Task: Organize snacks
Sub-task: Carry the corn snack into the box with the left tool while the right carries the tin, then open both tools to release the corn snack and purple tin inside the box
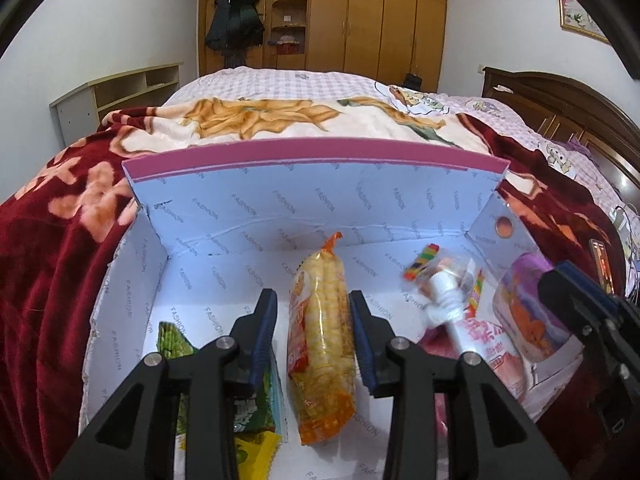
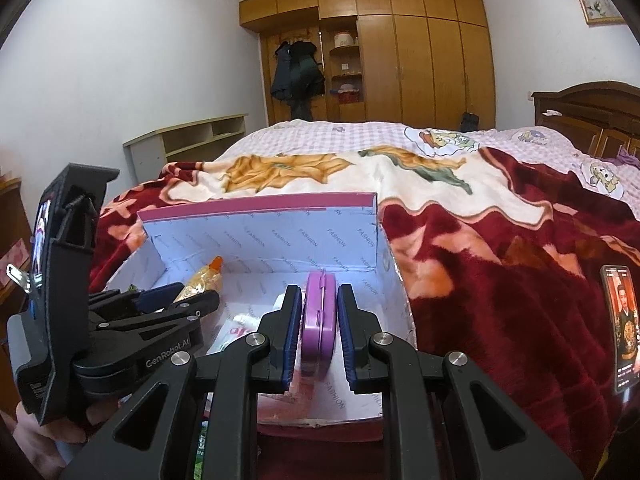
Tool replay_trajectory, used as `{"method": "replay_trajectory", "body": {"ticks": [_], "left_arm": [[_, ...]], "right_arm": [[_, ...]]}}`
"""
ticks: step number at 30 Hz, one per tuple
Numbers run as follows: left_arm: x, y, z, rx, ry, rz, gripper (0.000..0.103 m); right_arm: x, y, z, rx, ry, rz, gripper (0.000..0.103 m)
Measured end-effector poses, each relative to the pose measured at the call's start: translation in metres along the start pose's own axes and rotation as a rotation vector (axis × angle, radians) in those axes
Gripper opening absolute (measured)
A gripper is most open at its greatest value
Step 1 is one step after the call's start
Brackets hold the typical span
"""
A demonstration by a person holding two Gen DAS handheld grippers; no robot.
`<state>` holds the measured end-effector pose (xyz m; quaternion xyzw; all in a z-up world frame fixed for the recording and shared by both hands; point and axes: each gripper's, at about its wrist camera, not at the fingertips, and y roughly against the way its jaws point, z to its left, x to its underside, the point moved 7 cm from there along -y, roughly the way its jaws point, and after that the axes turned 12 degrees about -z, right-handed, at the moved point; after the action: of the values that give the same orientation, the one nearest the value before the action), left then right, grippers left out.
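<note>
An open cardboard box [image 1: 320,200] with white printed lining and a pink rim sits on the bed. In the left wrist view an orange-and-yellow corn snack pack [image 1: 324,344] lies on the box floor between the fingers of my left gripper [image 1: 312,296]. The jaws stand open, with a thin gap showing at the left pad. My right gripper [image 2: 319,290] is shut on a purple tin [image 2: 318,320], held on edge over the right end of the box. The same tin [image 1: 528,312] appears at the right of the left wrist view.
A green packet [image 1: 172,340], a yellow packet [image 1: 248,452], a white bottle in a clear bag [image 1: 444,300] and a pink packet [image 1: 492,344] lie in the box. A red floral blanket [image 2: 500,280] surrounds it, with a phone [image 2: 620,328] on the right.
</note>
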<state>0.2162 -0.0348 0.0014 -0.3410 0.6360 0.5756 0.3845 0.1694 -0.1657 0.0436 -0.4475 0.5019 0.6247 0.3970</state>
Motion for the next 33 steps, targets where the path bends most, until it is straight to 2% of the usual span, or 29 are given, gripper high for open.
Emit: {"method": "replay_trajectory", "body": {"ticks": [2, 5, 16, 33], "left_arm": [[-0.002, 0.004, -0.001, 0.0, -0.005, -0.012, 0.039], [-0.005, 0.008, -0.003, 0.004, -0.013, -0.023, 0.039], [-0.007, 0.031, -0.004, 0.028, -0.011, -0.03, 0.039], [0.011, 0.07, -0.012, 0.054, -0.024, -0.048, 0.039]], "right_arm": [[0.0, 0.001, 0.0, -0.012, -0.011, -0.003, 0.021], [0.0, 0.002, -0.002, -0.011, -0.024, -0.007, 0.035], [-0.001, 0.012, 0.005, -0.043, -0.042, -0.021, 0.036], [0.007, 0.033, 0.03, -0.11, -0.018, -0.012, 0.036]]}}
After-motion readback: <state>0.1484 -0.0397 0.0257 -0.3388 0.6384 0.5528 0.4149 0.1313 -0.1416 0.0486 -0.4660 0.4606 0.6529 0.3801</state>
